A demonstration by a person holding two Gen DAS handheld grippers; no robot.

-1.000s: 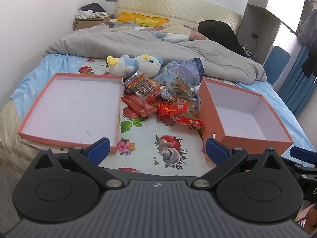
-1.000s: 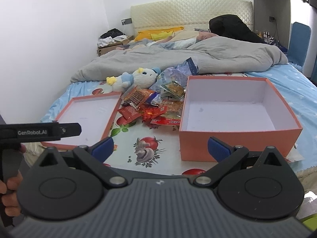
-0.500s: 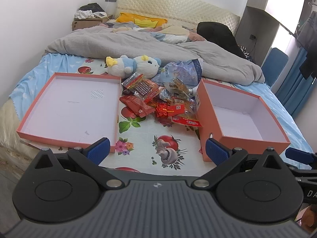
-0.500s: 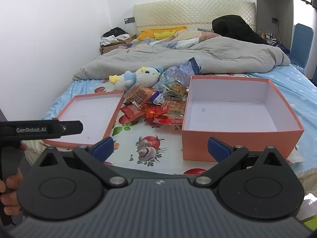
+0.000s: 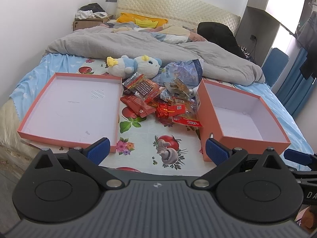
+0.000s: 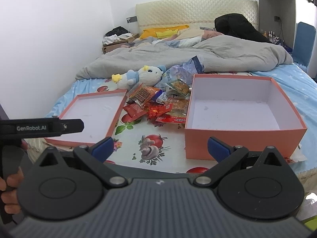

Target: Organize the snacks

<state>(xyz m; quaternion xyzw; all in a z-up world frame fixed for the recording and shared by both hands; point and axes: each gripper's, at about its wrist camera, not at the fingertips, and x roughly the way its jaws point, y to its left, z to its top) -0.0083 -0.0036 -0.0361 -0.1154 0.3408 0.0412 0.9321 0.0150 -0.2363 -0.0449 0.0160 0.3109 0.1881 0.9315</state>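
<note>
Two grippers, left [image 5: 157, 149] and right [image 6: 161, 148], hover spread wide, holding nothing. Crinkly foil snacks [image 5: 161, 99] lie heaped between the shallow cardboard lid [image 5: 69, 107] and deep square box [image 5: 243, 119].

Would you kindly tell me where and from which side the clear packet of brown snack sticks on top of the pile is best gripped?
Grip the clear packet of brown snack sticks by its flat crimped end seal, coming from above and from the near side. It lies tilted on top of the snack pile, so that thin edge probably sits free, while its middle is bulky and hard to close on.
</note>
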